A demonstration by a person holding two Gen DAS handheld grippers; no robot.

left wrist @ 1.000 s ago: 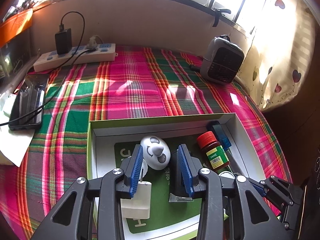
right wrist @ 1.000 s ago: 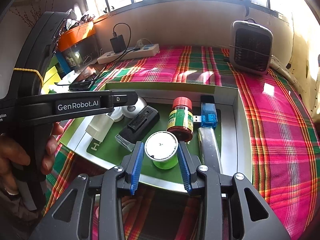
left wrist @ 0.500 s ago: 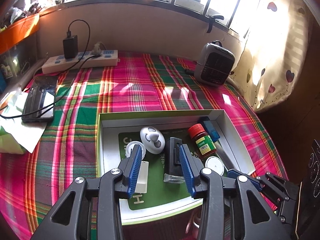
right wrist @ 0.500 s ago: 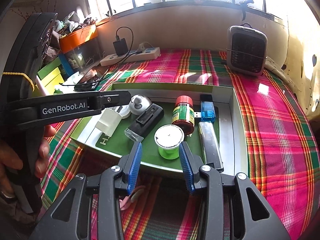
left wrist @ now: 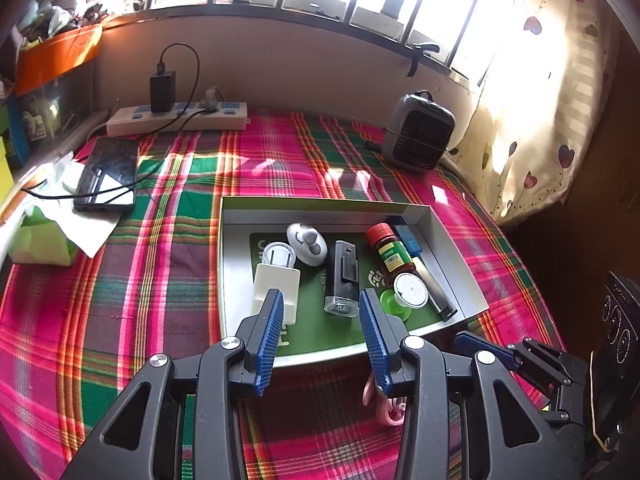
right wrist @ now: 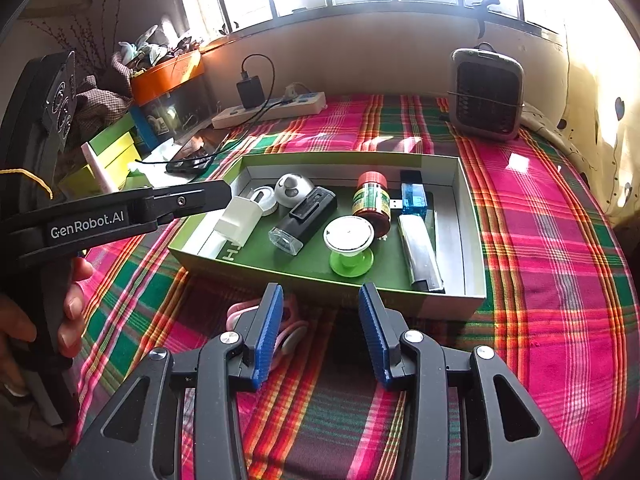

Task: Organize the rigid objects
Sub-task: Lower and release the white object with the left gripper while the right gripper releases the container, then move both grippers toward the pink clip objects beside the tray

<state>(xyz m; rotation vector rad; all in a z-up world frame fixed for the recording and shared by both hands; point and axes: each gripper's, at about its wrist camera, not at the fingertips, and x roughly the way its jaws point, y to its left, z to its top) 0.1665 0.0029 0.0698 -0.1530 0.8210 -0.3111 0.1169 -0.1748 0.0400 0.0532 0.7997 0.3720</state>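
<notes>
**Both tongs hang empty over a filled box on a plaid tabletop**

Under a sunlit window, a shallow green-and-white box (left wrist: 456, 248) sits on a tabletop (left wrist: 168, 280) covered in red, pink and green plaid cloth. Inside the box lie a white plug adapter (left wrist: 276, 284), a white egg-shaped gadget (left wrist: 306, 242), a black rectangular device (left wrist: 344, 276), a red-capped bottle (left wrist: 392, 252), a blue USB stick (left wrist: 406, 234), a white-topped green spool (left wrist: 408, 292) and a long silver bar (right wrist: 420, 252), set side by side on the green floor of the box.

The left tongs (left wrist: 322, 332) hover over the box's near edge with their blue pads apart and nothing between them. The right tongs (right wrist: 320, 330), seen just short of the box's near wall, are opening, with only cloth between the pads. A pink clip (right wrist: 288, 332) lies on the cloth just in front of the box, partly hidden behind the right tongs' left pad. A hand (right wrist: 44, 320) grips the handle of the left tool at the left edge of the right wrist view.

Farther back, a white power strip (left wrist: 176, 118) with a black charger (left wrist: 162, 88) lies along the wall, a dark phone (left wrist: 108, 176) rests at the left, and a small grey heater (left wrist: 418, 138) stands at the right.
</notes>
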